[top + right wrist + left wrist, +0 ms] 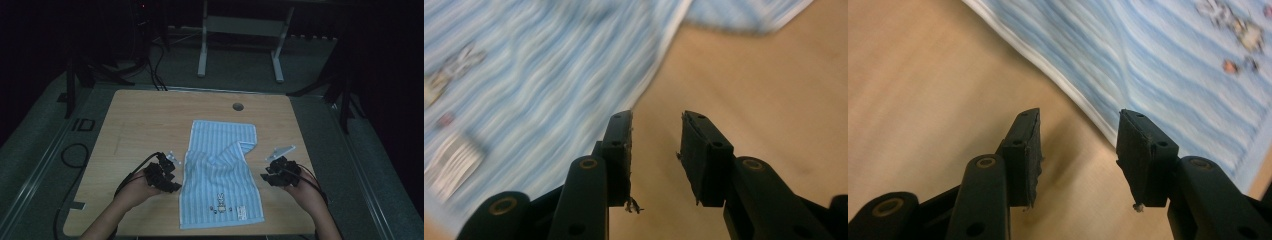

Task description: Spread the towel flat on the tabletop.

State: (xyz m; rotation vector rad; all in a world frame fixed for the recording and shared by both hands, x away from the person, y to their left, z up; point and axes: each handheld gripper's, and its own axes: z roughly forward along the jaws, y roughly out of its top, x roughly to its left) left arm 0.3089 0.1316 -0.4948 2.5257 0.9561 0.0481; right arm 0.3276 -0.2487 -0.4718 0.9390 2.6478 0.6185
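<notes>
A light blue striped towel lies flat in the middle of the wooden table, with a small rabbit print near its front edge and its far right corner folded over. My left gripper sits just off the towel's left edge, held in a hand. In the left gripper view it is open over bare wood, the towel's white hem just ahead of the jaws. My right gripper hovers beside the towel's right edge. It is open too, nothing between the jaws, the towel to its left.
A round cable hole is near the table's far edge. Black cables run along the floor at the left. A white table frame stands beyond in the dark room.
</notes>
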